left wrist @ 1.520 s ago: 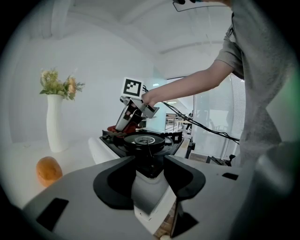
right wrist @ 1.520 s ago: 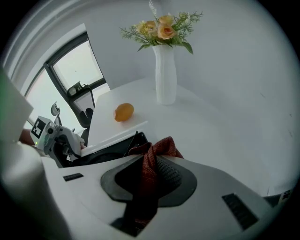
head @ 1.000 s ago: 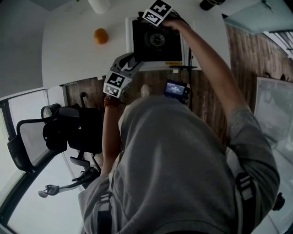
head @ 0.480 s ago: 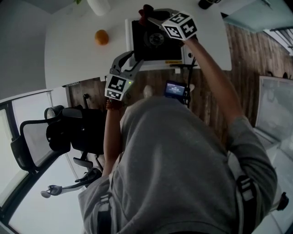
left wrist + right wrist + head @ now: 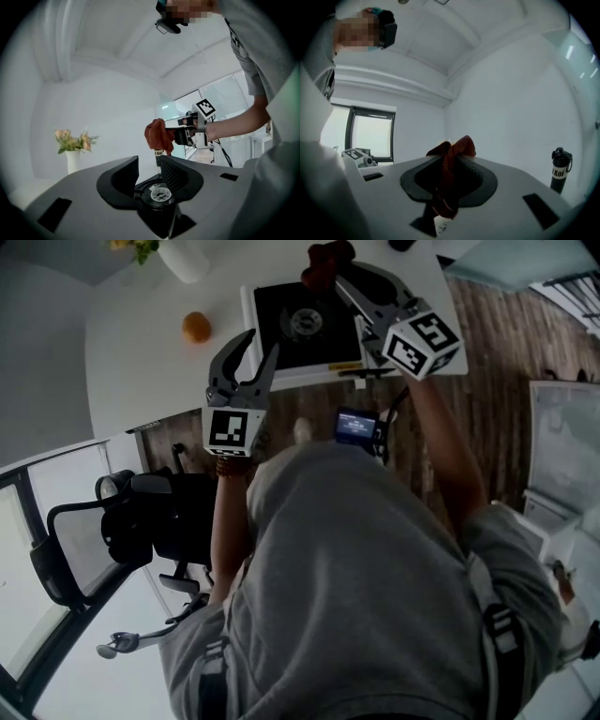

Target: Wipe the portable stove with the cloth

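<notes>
The portable stove (image 5: 305,324) stands on the white desk (image 5: 141,343), close to its near edge. An orange (image 5: 196,327) lies to its left, and a vase (image 5: 183,257) is seen farther away on the left. The red cloth (image 5: 326,259) is not on the stove: it is held in the air, over the far right part of the stove as far as can be judged from the head view. It is pinched by the right gripper (image 5: 345,276), whose jaws are pressed together on a bunched fold, while the rest of the cloth hangs down between them. The left gripper (image 5: 262,345) is held above the near left corner of the stove. Its jaws are spread with nothing between them, and they have just been closing a little.

No wiping stroke seems to be in hand, because the cloth is clear of the surface. Whether this is a pause between strokes or the end of the wiping cannot be decided. If more wiping is wanted, the cloth must be lowered onto the black top and drawn across it around the burner, with a firm pinch.
</notes>
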`<state>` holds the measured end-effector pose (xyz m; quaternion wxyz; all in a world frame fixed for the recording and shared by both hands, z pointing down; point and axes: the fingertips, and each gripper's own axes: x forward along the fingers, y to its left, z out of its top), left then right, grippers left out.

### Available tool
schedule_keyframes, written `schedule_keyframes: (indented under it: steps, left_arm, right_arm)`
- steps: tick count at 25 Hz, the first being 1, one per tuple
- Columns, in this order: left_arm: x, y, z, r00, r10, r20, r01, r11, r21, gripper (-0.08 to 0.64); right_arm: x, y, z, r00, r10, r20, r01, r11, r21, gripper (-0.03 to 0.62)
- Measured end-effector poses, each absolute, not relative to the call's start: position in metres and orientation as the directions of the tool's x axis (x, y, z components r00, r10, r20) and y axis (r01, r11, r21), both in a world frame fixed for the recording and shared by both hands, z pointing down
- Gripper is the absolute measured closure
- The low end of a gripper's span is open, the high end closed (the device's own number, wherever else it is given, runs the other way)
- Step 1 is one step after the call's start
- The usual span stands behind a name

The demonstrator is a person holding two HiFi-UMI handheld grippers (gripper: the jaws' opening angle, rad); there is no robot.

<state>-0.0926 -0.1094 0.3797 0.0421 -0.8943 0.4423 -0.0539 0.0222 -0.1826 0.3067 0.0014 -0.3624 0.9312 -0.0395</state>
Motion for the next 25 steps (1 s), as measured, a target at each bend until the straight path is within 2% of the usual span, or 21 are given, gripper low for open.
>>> schedule_keyframes:
  steps: [4,9,15,25]
  left_arm:
    - [-0.082,-0.118,0.358,0.576,-0.817,0.030,-0.809,-0.575,-0.125,0.419]
    - [-0.072,-0.123,0.342,0.519,-0.855,-0.006,-0.841,-0.509,-0.185,0.478]
    - [-0.073,-0.119,0.362,0.442,-0.897,0.014,-0.887,-0.439,-0.140,0.512]
    - [-0.059,-0.107,0.393,0.463,-0.885,0.056,-0.878,-0.466,-0.107,0.517]
  right_arm:
    - [0.032,-0.146,0.280,-0.725,-0.682,-0.096,-0.679,0.731,-0.065,0.499]
    - [0.032,-0.120,0.288,-0.670,-0.734,-0.115,-0.742,0.666,0.071,0.497]
    - [0.044,-0.109,0.327,-0.557,-0.830,-0.018,-0.828,0.554,0.089,0.497]
    - [0.052,-0.080,0.372,-0.553,-0.829,0.079,-0.827,0.558,0.072,0.502]
